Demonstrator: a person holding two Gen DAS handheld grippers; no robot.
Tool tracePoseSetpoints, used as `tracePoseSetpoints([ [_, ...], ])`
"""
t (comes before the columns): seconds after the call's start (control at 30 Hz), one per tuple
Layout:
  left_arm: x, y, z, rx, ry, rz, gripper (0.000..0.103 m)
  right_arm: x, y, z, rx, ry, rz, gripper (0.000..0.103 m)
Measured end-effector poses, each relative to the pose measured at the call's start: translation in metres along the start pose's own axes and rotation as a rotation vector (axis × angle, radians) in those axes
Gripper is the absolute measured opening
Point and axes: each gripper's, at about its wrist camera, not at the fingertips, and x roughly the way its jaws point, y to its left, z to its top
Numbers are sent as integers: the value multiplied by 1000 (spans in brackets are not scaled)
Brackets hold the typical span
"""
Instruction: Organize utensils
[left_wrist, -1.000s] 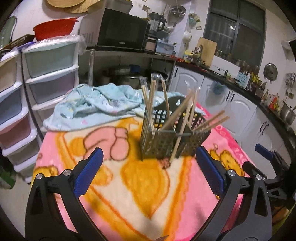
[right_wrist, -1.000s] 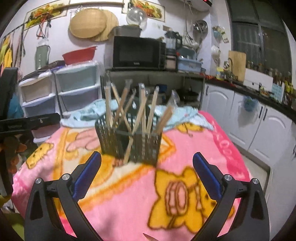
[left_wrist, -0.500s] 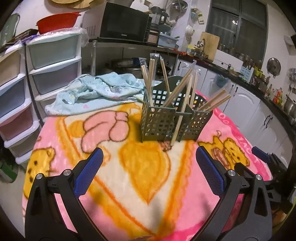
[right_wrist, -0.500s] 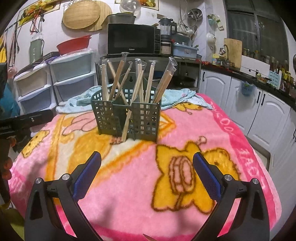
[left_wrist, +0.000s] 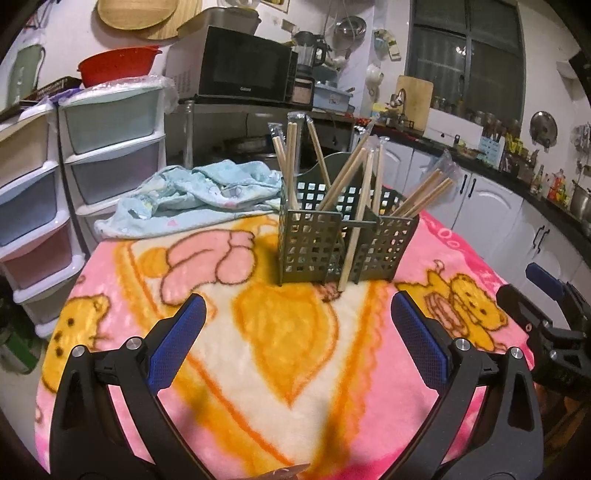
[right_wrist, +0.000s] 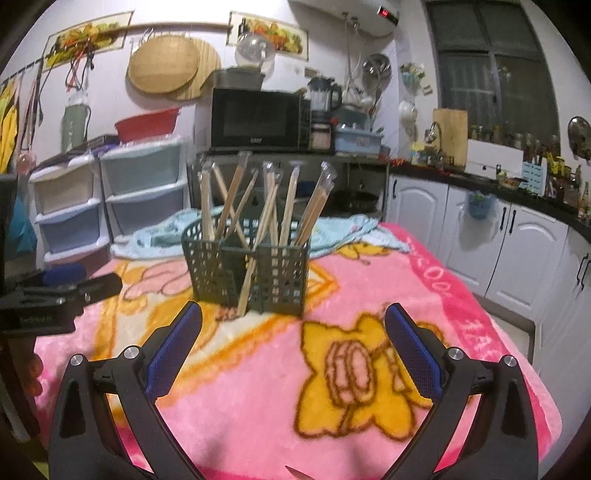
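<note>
A grey-green perforated utensil holder (left_wrist: 347, 240) stands on the pink cartoon blanket (left_wrist: 288, 350); it also shows in the right wrist view (right_wrist: 247, 269). Several wrapped wooden chopsticks (left_wrist: 351, 177) stand and lean in its compartments (right_wrist: 266, 206). One chopstick (left_wrist: 354, 236) leans against the holder's front with its tip on the blanket. My left gripper (left_wrist: 295, 332) is open and empty, back from the holder. My right gripper (right_wrist: 291, 332) is open and empty, also back from it.
A light blue cloth (left_wrist: 199, 195) lies crumpled behind the holder. Plastic drawer units (left_wrist: 55, 177) stand left of the table. White cabinets (right_wrist: 498, 243) and a counter run along the right. The other gripper shows at the right edge (left_wrist: 546, 314) and the left edge (right_wrist: 51, 295).
Both grippers have drawn back and up from the holder, which looks smaller and farther in both views. Both stay open and empty.
</note>
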Motion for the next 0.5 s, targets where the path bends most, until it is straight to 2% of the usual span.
tracePoseSetpoints([
  [0.27,-17,-2,4,-7,-101,-14,92,-24,-2,7,-2,-156,-27,97],
  [0.5,-26,-1,8,-14,-144,-17,92,-28,2,8,-7,-173,-7,97],
])
